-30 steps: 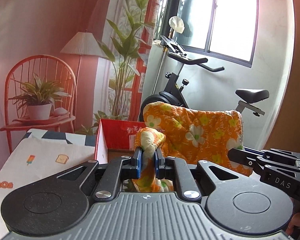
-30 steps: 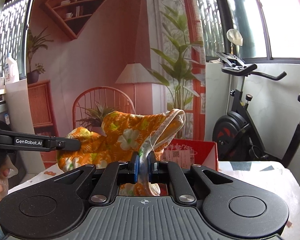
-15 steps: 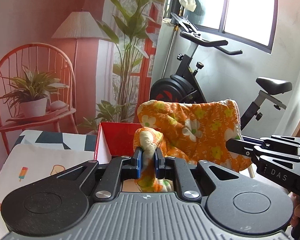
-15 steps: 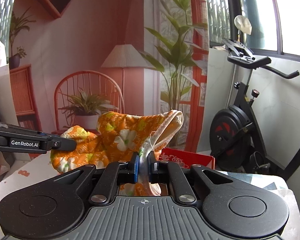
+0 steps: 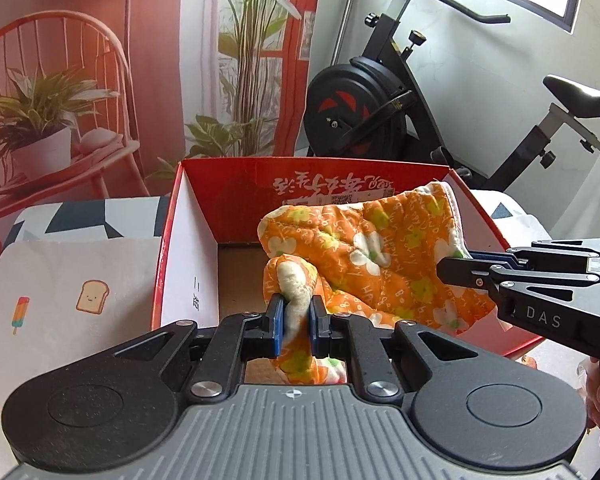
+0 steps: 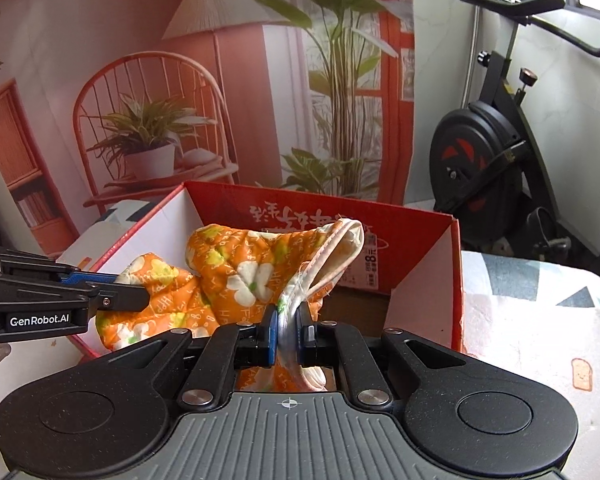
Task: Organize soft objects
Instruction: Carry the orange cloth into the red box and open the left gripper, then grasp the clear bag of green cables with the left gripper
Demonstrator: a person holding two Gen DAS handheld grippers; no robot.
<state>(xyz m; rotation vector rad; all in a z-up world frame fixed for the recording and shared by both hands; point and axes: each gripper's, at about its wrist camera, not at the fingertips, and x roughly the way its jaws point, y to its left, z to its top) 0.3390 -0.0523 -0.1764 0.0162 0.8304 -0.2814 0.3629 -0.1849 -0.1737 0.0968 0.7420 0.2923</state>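
Nearest to us, our left gripper (image 5: 296,312) pinches a bunched, padded fold of the orange floral oven mitt (image 5: 384,248) between its blue pads, the jaws narrow around the cloth. Our right gripper (image 6: 286,330) is clamped almost fully together on the mitt's white-trimmed cuff edge, which loops up just beyond the fingertips. Between the two grips the mitt hangs stretched inside the mouth of the open red cardboard box (image 5: 236,184), below its rim and above its brown floor; we cannot tell whether the lowest folds touch the bottom. The box stands on a table covered with a white cloth printed with toast and ice lollies (image 5: 68,280). Beyond the box stands a backdrop showing a red chair, a lamp and plants (image 6: 148,120), and to the right a black exercise bike (image 5: 380,100).
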